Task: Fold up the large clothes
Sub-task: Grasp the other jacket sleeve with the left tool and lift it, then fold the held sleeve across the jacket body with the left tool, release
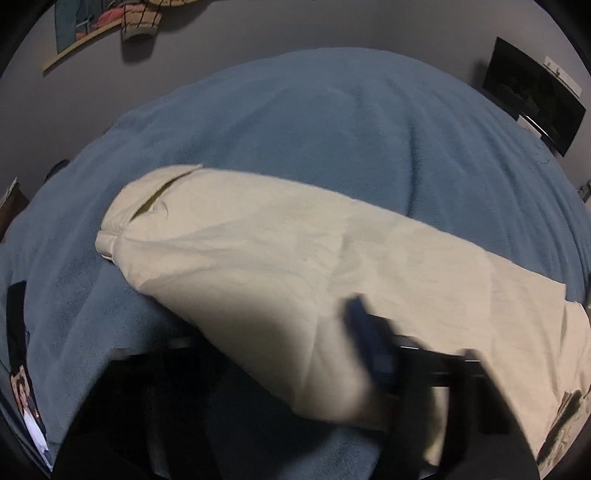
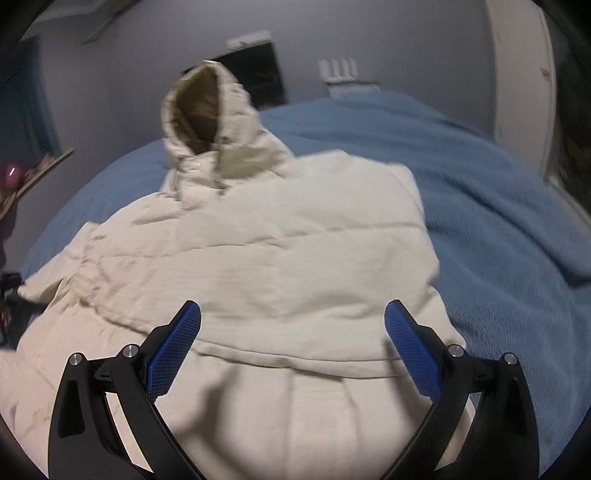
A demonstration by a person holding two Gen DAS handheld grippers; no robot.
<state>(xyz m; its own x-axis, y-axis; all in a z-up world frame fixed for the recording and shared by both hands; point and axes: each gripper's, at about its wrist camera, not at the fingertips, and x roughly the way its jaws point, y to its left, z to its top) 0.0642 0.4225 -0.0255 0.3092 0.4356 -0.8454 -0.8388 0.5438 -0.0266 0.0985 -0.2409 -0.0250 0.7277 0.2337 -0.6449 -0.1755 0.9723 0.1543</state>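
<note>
A cream hooded sweatshirt (image 2: 295,240) lies on a blue blanket (image 2: 498,221). In the right wrist view its hood (image 2: 201,110) stands up at the far end and one side is folded over the body. My right gripper (image 2: 291,332) is open and empty just above the hem. In the left wrist view a long cream sleeve or folded side (image 1: 295,266) drapes across the blanket. My left gripper (image 1: 332,365) is at its near edge, blurred. One blue pad (image 1: 369,343) shows against the cloth; the other finger is hidden under it.
The blue blanket (image 1: 314,122) covers the whole bed. A dark screen (image 1: 532,92) stands at the far right by the wall. Clothes hang on a wall shelf (image 1: 110,26) at the far left. A white door (image 2: 524,74) is at the right.
</note>
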